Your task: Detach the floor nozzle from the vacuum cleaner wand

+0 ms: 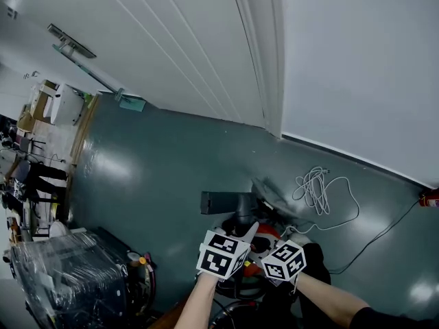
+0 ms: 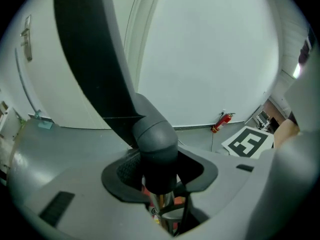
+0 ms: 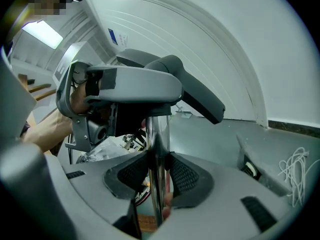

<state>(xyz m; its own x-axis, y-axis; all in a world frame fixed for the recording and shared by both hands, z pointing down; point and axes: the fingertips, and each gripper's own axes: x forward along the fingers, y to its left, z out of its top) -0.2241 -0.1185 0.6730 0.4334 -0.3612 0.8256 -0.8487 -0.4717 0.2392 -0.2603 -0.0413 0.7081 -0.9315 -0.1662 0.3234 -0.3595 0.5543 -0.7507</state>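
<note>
The dark floor nozzle (image 1: 219,202) is lifted off the teal floor, and its grey neck (image 1: 245,210) joins the chrome wand. In the left gripper view my left gripper (image 2: 159,176) is shut on the rounded grey neck (image 2: 155,144), with the nozzle's black plate (image 2: 95,59) rising past it. A short stretch of wand (image 2: 162,204) shows below the pads. My right gripper (image 3: 156,176) is shut on the chrome wand (image 3: 156,144) just under the left gripper (image 3: 125,86). In the head view both grippers (image 1: 243,237) (image 1: 264,252) sit close together over the red vacuum body (image 1: 266,236).
A coiled white cable (image 1: 317,187) lies on the floor to the right, running on toward the vacuum. A red fire extinguisher (image 1: 429,199) stands by the white wall. A plastic-wrapped cart (image 1: 68,279) is at lower left. White doors (image 1: 171,46) rise behind.
</note>
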